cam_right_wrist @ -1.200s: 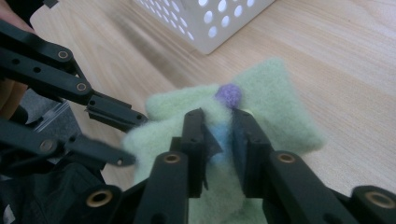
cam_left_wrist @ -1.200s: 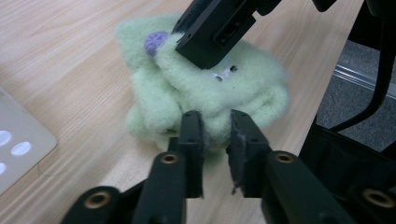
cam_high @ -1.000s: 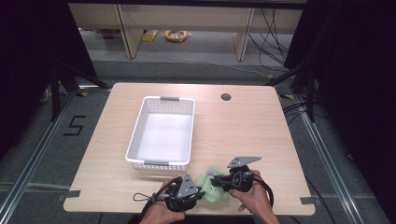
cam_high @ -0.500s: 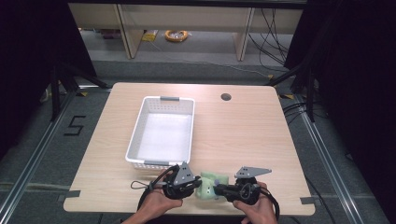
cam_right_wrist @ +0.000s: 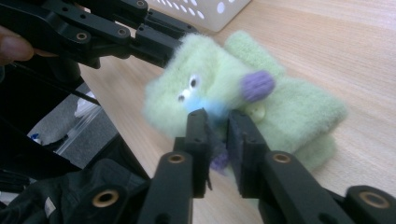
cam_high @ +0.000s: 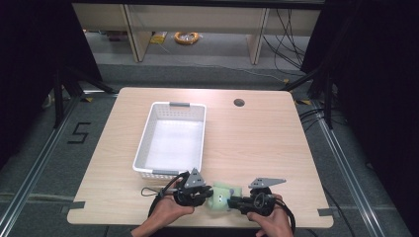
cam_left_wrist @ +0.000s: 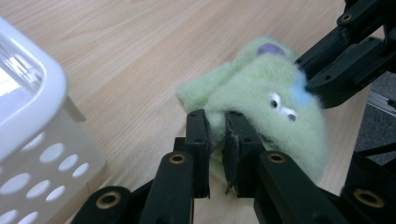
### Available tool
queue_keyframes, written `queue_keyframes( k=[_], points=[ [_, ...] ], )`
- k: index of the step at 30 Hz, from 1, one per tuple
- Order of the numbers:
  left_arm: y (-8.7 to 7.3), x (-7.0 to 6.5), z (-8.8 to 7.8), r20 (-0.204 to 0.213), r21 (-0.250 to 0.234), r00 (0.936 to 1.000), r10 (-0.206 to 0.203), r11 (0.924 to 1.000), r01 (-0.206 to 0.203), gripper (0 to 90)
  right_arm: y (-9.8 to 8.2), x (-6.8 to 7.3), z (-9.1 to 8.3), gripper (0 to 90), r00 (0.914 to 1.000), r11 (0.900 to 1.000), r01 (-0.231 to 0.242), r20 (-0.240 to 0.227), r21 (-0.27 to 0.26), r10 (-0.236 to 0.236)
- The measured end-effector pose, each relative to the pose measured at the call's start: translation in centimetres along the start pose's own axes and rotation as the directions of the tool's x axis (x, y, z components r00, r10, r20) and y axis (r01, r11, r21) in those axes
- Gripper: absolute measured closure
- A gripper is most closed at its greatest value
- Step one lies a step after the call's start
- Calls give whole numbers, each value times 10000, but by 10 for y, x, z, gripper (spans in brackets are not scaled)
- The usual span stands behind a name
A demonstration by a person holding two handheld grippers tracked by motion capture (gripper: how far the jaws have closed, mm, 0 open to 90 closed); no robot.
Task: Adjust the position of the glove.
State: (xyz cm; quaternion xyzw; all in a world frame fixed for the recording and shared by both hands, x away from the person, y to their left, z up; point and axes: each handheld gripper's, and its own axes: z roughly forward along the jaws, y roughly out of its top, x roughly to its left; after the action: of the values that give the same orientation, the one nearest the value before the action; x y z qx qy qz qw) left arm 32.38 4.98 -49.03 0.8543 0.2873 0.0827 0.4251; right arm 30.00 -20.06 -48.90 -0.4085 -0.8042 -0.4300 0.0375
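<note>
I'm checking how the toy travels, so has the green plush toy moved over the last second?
Yes. The green plush toy has slid slightly toward the table's near edge, away from the white basket, pinched between the left gripper and right gripper.

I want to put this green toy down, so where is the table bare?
Bare wood lies right of the white basket, up to the cable hole. The near edge is crowded by the left gripper, right gripper and green toy.

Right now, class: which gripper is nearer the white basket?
Left. The left gripper sits just below the white basket, near its front rim; the right gripper lies farther right, beyond the green plush toy.
</note>
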Motion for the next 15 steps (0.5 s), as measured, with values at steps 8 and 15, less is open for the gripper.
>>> queue_keyframes(
  k=[8, 15],
  points=[
    [-1, 0, -1, 103, -22, 9999, -13, 10000, 14, 795, 6, 3, -22, 685, 9910, 9966, 825, 1055, 69, -827],
    [-1, 2, -1, 45, 175, 9998, 215, 9996, -216, 794, -7, -3, -15, 686, 9842, 9943, 743, 1551, 770, -855]
  ],
)
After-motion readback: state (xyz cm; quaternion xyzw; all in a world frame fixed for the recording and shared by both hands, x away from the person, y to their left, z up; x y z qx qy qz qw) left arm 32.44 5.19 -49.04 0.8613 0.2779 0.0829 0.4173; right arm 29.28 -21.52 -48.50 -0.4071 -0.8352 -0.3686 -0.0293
